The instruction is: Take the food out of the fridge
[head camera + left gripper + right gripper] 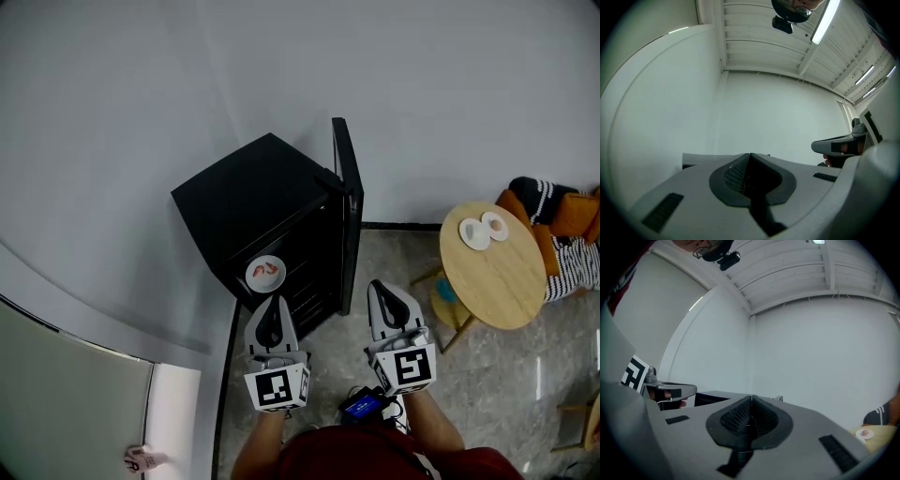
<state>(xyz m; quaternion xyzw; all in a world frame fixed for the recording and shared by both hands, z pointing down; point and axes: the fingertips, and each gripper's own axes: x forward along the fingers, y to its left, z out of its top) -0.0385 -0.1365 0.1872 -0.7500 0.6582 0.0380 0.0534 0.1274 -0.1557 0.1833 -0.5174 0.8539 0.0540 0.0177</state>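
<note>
A small black fridge (253, 202) stands against the white wall with its door (347, 211) swung open to the right. Inside, on a shelf, lies a white plate with red food (265, 273). My left gripper (273, 302) hovers just in front of that plate, jaws shut and empty. My right gripper (380, 286) is level beside it, in front of the open door, also shut with nothing held. In the left gripper view the shut jaws (749, 157) meet over the fridge's top edge (701, 158). In the right gripper view the pads (751, 400) touch.
A round wooden table (494, 265) with two white dishes (483, 231) stands at the right. An orange chair with striped cushions (562, 225) lies beyond it. A curved grey wall (66, 394) runs along the left. The floor is marbled tile.
</note>
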